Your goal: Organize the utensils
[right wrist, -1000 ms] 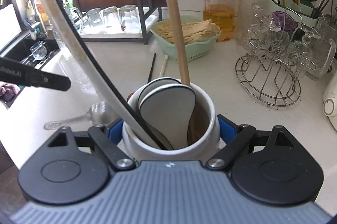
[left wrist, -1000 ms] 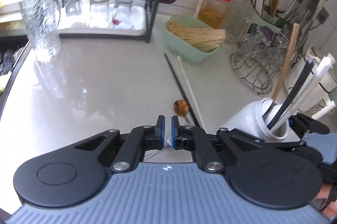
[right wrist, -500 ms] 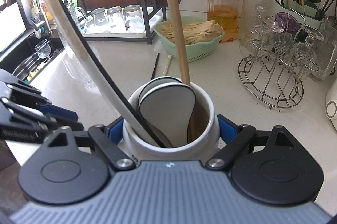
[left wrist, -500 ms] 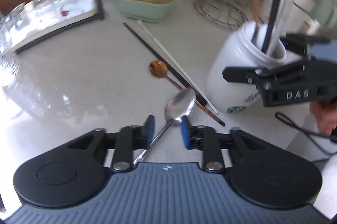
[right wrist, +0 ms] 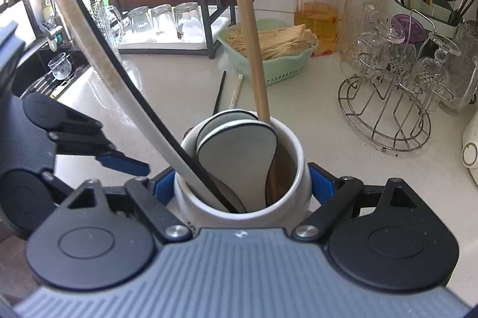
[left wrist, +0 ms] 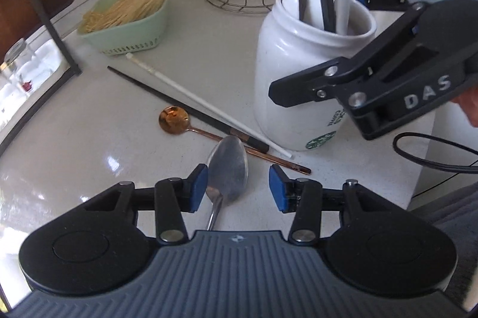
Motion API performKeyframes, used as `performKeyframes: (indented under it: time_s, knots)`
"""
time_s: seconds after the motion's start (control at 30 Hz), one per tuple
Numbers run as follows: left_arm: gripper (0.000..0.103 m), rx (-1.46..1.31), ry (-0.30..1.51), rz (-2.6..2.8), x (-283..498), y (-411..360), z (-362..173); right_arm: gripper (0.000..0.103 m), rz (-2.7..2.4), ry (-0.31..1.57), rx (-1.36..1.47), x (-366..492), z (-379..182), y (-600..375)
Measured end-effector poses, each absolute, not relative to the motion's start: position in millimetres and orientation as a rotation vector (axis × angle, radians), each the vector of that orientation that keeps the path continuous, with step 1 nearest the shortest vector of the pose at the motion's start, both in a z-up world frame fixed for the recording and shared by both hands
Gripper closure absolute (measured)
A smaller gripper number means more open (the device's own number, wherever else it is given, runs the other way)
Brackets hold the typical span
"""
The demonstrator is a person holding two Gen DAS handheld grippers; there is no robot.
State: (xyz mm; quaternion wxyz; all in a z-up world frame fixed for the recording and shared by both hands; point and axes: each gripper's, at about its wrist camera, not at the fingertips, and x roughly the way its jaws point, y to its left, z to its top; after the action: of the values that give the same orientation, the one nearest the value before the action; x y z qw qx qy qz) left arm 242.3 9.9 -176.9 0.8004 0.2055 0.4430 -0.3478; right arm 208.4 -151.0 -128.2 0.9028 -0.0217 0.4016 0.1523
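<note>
L gripper (left wrist: pixel 238 188) is hanging over the silver spoon (left wrist: pixel 228 168) at lower centre of the L view, jaws opening, bowl of the spoon lying between the pads w/ nothing pressing on it; the L pad sits just beside the bowl's edge, the R pad apart from it. R gripper (right wrist: pixel 242 186) is clamped on the white jar (left wrist: pixel 301 73) at centre R, both blue pads against its sides, steadying it. Jar is already holding 1 wooden handle, 1 black and 1 white utensil plus flat heads. Still lying on the counter (left wrist: pixel 89 144): the silver spoon, a copper spoon (left wrist: pixel 174 119), a black chopstick (left wrist: pixel 167 97) and a white chopstick (left wrist: pixel 191 92), all just L of the jar. Prob. next step: grabbing the silver spoon. To do it well, I'd be shifting back toward the handle rather than the wide bowl, centring it btw the pads, closing low to the counter, then lifting clear of the copper spoon's handle, which is lying just past the bowl's tip.
</note>
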Motion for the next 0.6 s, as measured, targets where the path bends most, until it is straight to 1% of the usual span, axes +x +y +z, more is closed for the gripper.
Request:
performKeyframes:
  time_s: [0.13,0.2,0.27,0.33,0.4,0.5,0.53,0.6]
  knots:
    - [0.053,0.472,0.944,-0.759,245.9,3.6,-184.1,0.012,0.314,0.830,-0.044,208.3,-128.5,-151.2]
    - [0.057,0.481,0.963,-0.760,248.7,2.0,-188.5,0.012,0.314,0.831,-0.042,208.4,-129.3,-151.5]
    - [0.059,0.468,0.976,-0.755,251.8,4.1,-190.4,0.012,0.312,0.836,-0.032,208.6,-129.6,-152.2]
    - [0.063,0.438,0.989,-0.752,255.2,6.5,-190.6,0.012,0.310,0.838,-0.031,208.9,-129.8,-152.2]
    - [0.072,0.420,0.996,-0.741,258.8,8.0,-190.7,0.012,0.310,0.840,-0.031,209.5,-129.9,-152.2]
    - [0.080,0.392,1.006,-0.726,264.6,10.4,-189.1,0.012,0.309,0.839,-0.028,209.3,-130.2,-152.7]
    - [0.081,0.381,1.010,-0.719,266.1,11.6,-188.6,0.012,0.308,0.838,-0.027,209.2,-130.4,-152.8]
    - [0.088,0.371,1.011,-0.708,268.0,12.2,-186.5,0.012,0.306,0.834,-0.025,208.6,-130.7,-153.2]
